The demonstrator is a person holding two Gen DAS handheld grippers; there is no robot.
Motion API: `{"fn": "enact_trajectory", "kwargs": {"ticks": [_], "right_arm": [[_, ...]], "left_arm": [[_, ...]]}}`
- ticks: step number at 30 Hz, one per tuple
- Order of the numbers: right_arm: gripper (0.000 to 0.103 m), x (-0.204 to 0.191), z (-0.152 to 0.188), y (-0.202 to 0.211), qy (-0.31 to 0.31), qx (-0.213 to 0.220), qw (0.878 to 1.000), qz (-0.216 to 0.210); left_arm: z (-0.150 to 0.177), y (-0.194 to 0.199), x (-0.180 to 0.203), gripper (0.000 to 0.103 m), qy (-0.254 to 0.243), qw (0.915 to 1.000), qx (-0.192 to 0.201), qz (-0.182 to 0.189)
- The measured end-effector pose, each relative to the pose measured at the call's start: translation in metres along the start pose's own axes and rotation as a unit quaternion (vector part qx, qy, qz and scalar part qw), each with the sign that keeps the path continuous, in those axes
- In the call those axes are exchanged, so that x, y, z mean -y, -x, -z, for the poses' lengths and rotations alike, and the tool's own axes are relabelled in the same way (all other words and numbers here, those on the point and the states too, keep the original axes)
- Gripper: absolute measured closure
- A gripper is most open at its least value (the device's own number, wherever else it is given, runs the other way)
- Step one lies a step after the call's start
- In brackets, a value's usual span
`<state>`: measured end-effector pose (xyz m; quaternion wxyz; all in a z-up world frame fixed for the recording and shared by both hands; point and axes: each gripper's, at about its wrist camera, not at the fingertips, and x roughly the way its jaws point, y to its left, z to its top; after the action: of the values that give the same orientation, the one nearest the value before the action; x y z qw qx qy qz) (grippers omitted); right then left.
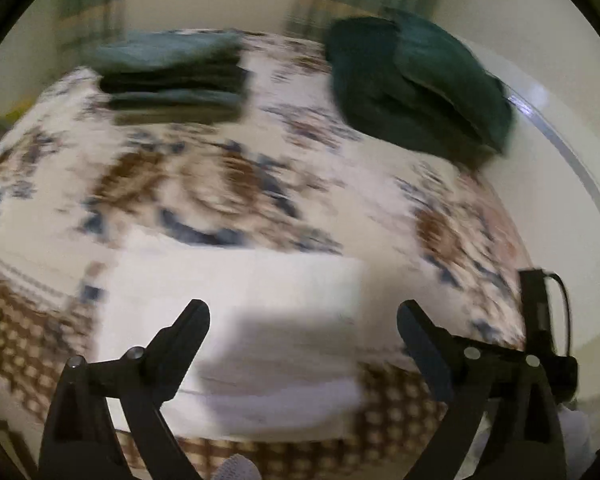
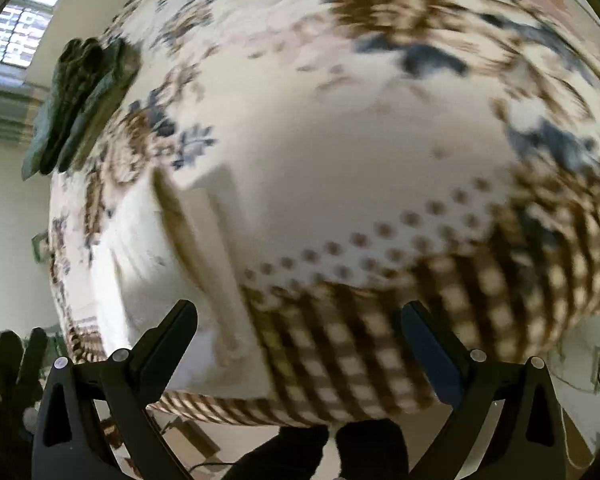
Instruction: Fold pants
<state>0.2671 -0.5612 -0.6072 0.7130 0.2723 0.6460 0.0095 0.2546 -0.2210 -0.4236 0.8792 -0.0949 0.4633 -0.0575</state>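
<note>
White folded pants [image 1: 260, 320] lie at the near edge of a bed with a floral and checked bedspread [image 1: 220, 184]. My left gripper [image 1: 303, 312] hovers just over them, jaws wide apart, nothing between the pads. In the right wrist view the same white pants [image 2: 172, 260] lie to the left of my right gripper [image 2: 298, 312]. It is open too and hangs over the checked border of the bedspread [image 2: 380, 340]. Both views are blurred.
A stack of folded dark green clothes [image 1: 172, 76] sits at the back left of the bed, seen also as the stack [image 2: 80, 100]. A loose dark green heap [image 1: 416, 84] lies at the back right corner. Pale floor [image 1: 560, 208] runs along the bed's right side.
</note>
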Motion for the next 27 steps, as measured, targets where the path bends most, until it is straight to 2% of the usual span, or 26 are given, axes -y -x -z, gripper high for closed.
{"fn": "enact_trajectory", "kwargs": {"ticks": [4,7,8,9,10,12,13,14,18,21,24,27], "right_arm": [[0.000,-0.035,-0.020,-0.032,0.011,-0.012,0.998,-0.056],[0.000,-0.051,-0.032,-0.080,-0.012,-0.062,0.995,-0.075],[0.018,-0.055,-0.032,-0.090,-0.016,-0.071,0.994,-0.083],[0.054,-0.059,-0.031,-0.092,-0.013,-0.065,0.994,-0.089],[0.060,-0.068,-0.028,-0.089,-0.001,-0.047,0.995,-0.085],[0.077,-0.084,-0.018,-0.077,0.033,-0.013,0.998,-0.049],[0.080,-0.088,-0.014,-0.072,0.041,-0.003,0.998,-0.040],[0.092,-0.091,-0.009,-0.065,0.046,0.005,0.998,-0.033],[0.094,-0.093,0.003,-0.031,0.037,0.030,0.998,-0.028],[0.094,-0.074,-0.004,-0.010,0.017,0.045,0.999,-0.012],[0.094,-0.038,-0.014,-0.013,-0.018,0.027,0.999,-0.015],[0.094,-0.022,-0.016,-0.028,-0.006,0.016,1.000,0.001]], "left_arm": [[-0.016,-0.009,-0.085,0.007,0.045,0.9957,-0.012,-0.081],[-0.018,-0.020,-0.133,0.007,0.048,0.9881,-0.028,-0.143],[-0.017,-0.023,-0.147,0.007,0.051,0.9865,-0.033,-0.152],[-0.017,-0.025,-0.161,0.007,0.056,0.9844,-0.040,-0.162],[-0.015,-0.028,-0.170,0.007,0.058,0.9831,-0.045,-0.168],[-0.014,-0.031,-0.181,0.007,0.061,0.9820,-0.057,-0.169],[-0.014,-0.032,-0.183,0.007,0.063,0.9816,-0.059,-0.170],[-0.014,-0.034,-0.184,0.007,0.063,0.9823,-0.065,-0.164],[-0.020,-0.053,-0.176,0.007,0.054,0.9858,-0.082,-0.136],[-0.027,-0.067,-0.166,0.007,0.053,0.9877,-0.093,-0.114],[-0.036,-0.096,-0.155,0.007,0.059,0.9876,-0.114,-0.091],[-0.041,-0.128,-0.151,0.007,0.060,0.9847,-0.140,-0.084]]}}
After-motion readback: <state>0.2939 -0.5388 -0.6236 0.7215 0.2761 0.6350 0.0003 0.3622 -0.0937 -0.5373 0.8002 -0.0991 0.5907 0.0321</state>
